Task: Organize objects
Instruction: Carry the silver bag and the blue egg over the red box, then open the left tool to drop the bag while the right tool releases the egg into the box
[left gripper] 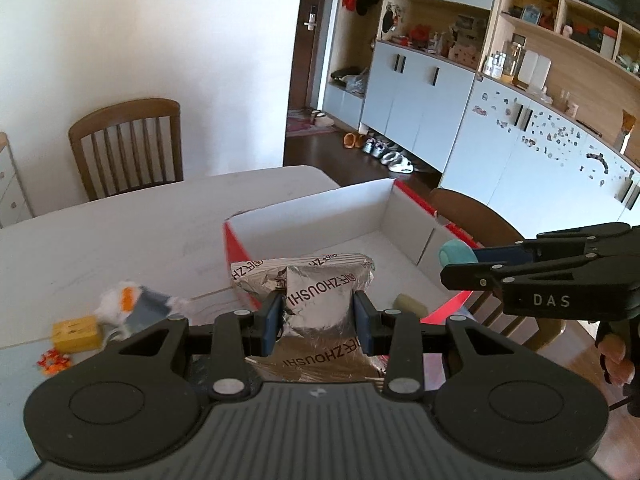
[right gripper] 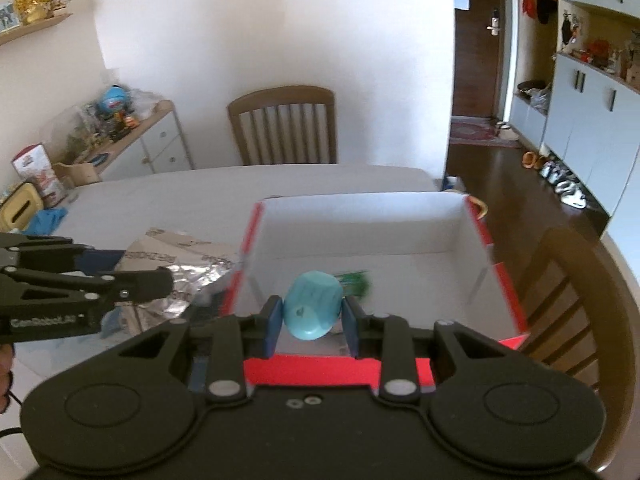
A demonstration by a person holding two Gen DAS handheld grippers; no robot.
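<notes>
We carry two things toward the open white cardboard box with red edges, which sits on the pale tabletop at its right end. Our left gripper is pinched on a crinkled silver foil snack packet printed with dark lettering; the blue pads press its two side edges, and the packet bulges between them. We judge it light, soft and slippery: the foil can crumple or slide, so a grip across the sealed side seams, as now, seems safer than one on the puffed middle. It hangs over the near left corner of the box, in front of a larger foil bag with the same lettering lying at that corner.

Our right gripper is clamped on a small turquoise rounded plastic cup, held by its sides between the pads. It looks rigid, light and smooth, so it could twist out of a loose pinch. It hovers above the near red rim, over the box floor, where a green item lies blurred.

On the table to the left remain a yellow block and a white and orange bundle
</notes>
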